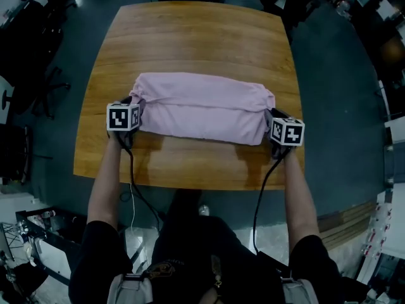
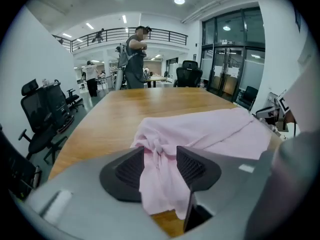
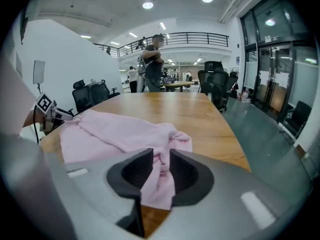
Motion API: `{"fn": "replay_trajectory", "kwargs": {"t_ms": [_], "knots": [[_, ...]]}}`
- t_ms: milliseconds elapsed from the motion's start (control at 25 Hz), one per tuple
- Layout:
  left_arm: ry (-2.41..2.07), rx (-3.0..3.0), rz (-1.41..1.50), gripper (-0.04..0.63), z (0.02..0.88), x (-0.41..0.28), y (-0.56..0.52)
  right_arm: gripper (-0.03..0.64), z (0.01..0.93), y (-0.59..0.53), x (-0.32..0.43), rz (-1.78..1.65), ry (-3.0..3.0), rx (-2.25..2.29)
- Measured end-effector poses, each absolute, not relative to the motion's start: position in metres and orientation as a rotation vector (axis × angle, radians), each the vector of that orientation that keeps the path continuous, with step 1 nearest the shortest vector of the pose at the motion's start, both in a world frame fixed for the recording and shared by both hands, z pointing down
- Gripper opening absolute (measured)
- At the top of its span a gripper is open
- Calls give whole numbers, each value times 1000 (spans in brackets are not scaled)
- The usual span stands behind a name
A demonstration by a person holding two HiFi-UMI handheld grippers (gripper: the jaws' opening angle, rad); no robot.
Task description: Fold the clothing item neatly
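Now the folded pink garment (image 1: 202, 109) lies across the wooden table (image 1: 190, 30). The left gripper (image 2: 160, 166) has its jaws apart around one bunched end. The right gripper (image 3: 161, 171) seems slightly apart too, with cloth between its jaws.

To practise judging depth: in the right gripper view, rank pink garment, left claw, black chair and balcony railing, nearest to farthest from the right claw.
1. Pink garment: between the right claw's jaws.
2. Left claw: far left, at the garment's other end.
3. Black chair: beyond the table.
4. Balcony railing: background, up high.
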State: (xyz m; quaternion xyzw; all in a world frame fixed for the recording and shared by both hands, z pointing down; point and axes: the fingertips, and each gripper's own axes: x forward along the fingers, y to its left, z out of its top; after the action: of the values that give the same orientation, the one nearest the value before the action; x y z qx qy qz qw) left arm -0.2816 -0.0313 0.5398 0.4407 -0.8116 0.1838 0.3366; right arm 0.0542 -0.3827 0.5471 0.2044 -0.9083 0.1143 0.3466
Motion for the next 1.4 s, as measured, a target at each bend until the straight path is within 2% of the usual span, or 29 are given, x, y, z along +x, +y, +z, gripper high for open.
{"fn": "replay_trajectory", "kwargs": {"t_ms": [240,320,400,480,560,1000,1400], "knots": [[-2193,1176,421,212,505,-220,0,91,521,-340,97,356,-2464,547],[-2212,1200,404,192,495,-192,4,91,512,-322,107,363,-2508,536],[-2240,1218,380,129,486,-164,7,75,503,-300,112,370,-2552,508],[-2273,1224,331,10,481,-138,11,46,494,-273,112,364,-2595,464],[-2277,1253,276,8,476,-112,10,3,482,-245,109,342,-2644,420],[-2231,1701,173,8,354,10,-21,2,350,-134,104,249,-2939,206],[-2242,1859,88,8,290,45,13,2,286,-49,108,173,-3043,108]]}}
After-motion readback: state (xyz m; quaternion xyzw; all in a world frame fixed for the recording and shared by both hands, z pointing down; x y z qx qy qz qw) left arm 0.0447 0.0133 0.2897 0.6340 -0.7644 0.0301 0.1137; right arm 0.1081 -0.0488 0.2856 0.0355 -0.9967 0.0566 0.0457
